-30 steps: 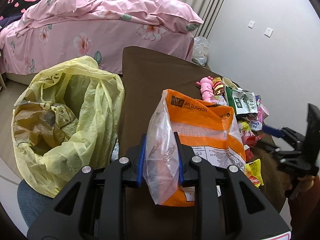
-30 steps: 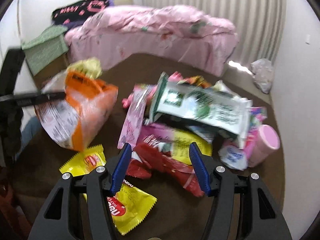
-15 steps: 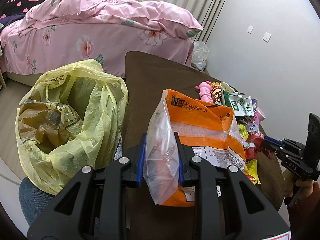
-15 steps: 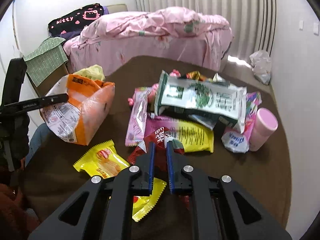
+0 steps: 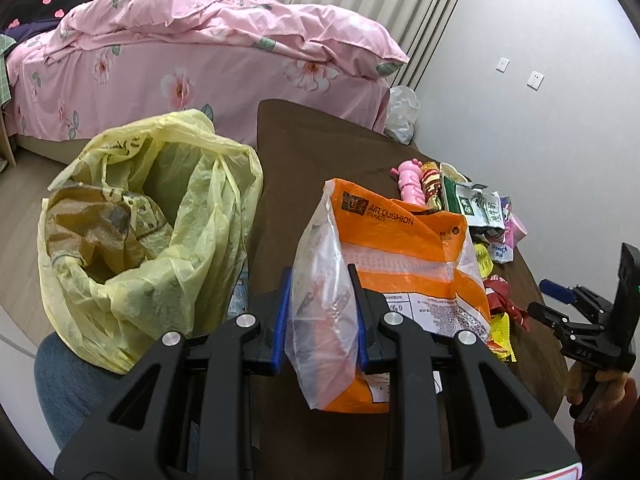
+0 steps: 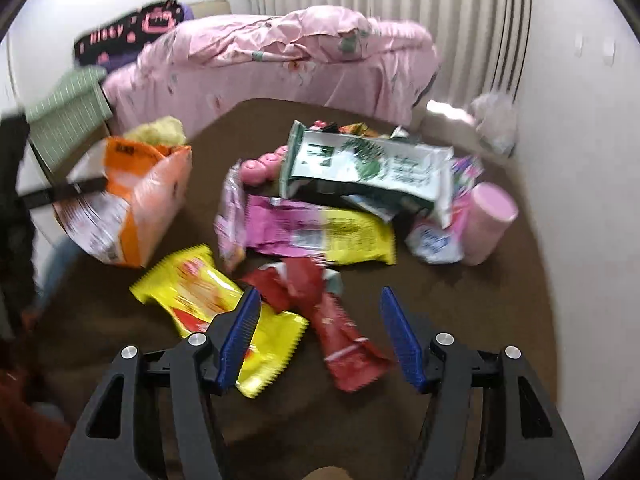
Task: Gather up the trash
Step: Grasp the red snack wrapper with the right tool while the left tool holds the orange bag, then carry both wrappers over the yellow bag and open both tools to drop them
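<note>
Each of the 2 wrist cameras looked steeply down along its fingers, close over the brown table (image 5: pixel 328 148). Both views shared the orange bag (image 5: pixel 404 256) and pink bed (image 6: pixel 280 64).

- The orange and clear plastic packaging bag (image 5: pixel 400 264), centre of the left wrist view, reads "AIR CUSHION".
- The black gripper (image 5: pixel 554 288) at the right edge bears "DAS".

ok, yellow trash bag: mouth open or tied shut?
Open. The yellow trash bag gapes upward, its rim spread wide, with crumpled plastic showing inside through the mouth.
</note>
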The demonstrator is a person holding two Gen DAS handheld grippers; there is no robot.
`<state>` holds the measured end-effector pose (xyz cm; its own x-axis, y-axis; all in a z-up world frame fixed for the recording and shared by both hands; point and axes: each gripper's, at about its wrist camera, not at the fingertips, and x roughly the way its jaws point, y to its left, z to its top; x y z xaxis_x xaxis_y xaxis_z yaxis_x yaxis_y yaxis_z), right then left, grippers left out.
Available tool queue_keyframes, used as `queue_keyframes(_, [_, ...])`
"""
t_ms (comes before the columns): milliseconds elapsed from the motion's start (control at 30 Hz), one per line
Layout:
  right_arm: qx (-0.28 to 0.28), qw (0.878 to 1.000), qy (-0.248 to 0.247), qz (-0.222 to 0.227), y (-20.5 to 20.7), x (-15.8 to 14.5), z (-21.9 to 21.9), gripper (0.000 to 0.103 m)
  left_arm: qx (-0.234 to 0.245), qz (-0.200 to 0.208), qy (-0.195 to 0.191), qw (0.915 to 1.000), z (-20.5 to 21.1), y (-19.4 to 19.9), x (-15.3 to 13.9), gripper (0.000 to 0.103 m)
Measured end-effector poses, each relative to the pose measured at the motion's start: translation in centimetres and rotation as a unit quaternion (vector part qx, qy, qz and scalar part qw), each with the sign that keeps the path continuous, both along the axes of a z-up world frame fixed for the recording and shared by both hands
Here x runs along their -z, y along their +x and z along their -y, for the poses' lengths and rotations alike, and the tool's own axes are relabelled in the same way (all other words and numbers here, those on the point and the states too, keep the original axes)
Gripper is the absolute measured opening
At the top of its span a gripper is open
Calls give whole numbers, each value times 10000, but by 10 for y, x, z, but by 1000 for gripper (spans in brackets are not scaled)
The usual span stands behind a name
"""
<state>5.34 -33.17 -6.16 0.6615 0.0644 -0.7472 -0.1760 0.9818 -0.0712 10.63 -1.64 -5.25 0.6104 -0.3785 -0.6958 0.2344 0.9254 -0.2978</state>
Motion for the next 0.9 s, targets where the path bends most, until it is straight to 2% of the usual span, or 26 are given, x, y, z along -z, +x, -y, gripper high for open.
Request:
queue_keyframes(67, [-164, 9998, -105, -64, 3, 2, -4, 59, 10, -17, 28, 10000, 2, 1, 2, 23])
queue_keyframes(167, [-673, 9965, 399, -307, 11, 5, -4, 59, 44, -20, 111, 9999, 7, 1, 3, 23])
queue_keyframes(300, [-732, 9960, 423, -302, 32, 12, 5, 59, 33, -26, 160, 9999, 9, 3, 3, 23])
queue_keyframes(367, [-775, 9933, 618, -588, 44, 24, 10, 58, 15, -50, 177, 9998, 10, 4, 4, 23])
queue_keyframes(433, [-911, 9832, 1154, -1081, 52, 40, 14, 46, 22, -66, 214, 9997, 11, 5, 4, 23])
queue_keyframes(500, [-803, 9849, 1219, -925, 48, 36, 15, 39, 39, -58, 229, 9997, 11, 5, 3, 23])
queue_keyframes(600, [-715, 9911, 954, -600, 36, 22, 7, 37, 36, -41, 213, 9998, 10, 6, 3, 23])
queue_keyframes(667, [-717, 9916, 964, -484, 31, 14, 5, 37, 29, 3, 172, 9998, 10, 6, 1, 23])
queue_keyframes(833, [-743, 9930, 919, -63, 28, -20, -10, 37, -156, 348, 122, 9992, -3, 4, -16, 23])
queue_keyframes(900, [-834, 9922, 921, 112, 32, -35, -16, 37, -475, 626, 327, 9964, -17, 6, -31, 23])
